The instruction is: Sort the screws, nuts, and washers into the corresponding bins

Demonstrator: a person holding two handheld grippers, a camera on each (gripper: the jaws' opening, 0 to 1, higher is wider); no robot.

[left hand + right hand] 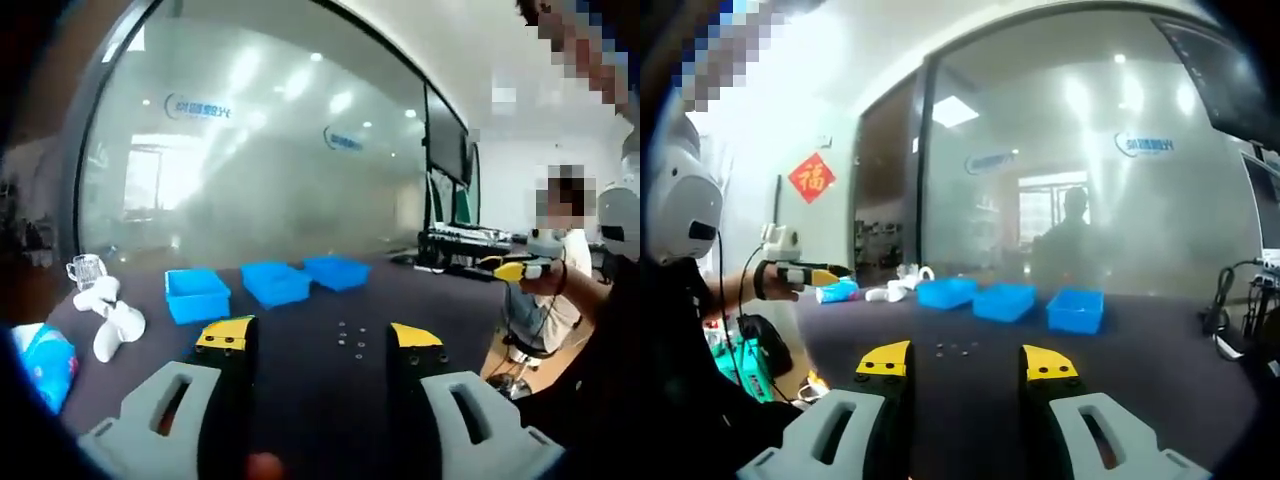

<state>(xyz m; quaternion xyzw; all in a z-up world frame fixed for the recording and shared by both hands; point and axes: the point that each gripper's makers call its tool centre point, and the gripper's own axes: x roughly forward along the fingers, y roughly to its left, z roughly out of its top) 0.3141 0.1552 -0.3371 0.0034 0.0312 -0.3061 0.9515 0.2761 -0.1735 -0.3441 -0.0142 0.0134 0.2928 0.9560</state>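
Note:
Three blue bins stand in a row on the dark table, with nothing seen inside them from here. Several small metal parts lie loose in front of the bins. My left gripper hangs over the near table, open, its yellow-tipped jaws wide apart and holding nothing. In the right gripper view the same bins sit farther off, with the small parts just beyond my right gripper, which is open too. Each view shows another yellow-tipped gripper held in a hand at the table's side.
White plastic pieces, a clear cup and a blue packet lie at the table's left end. Monitors and cables crowd the right end. A seated person is at the right, and a frosted glass wall stands behind.

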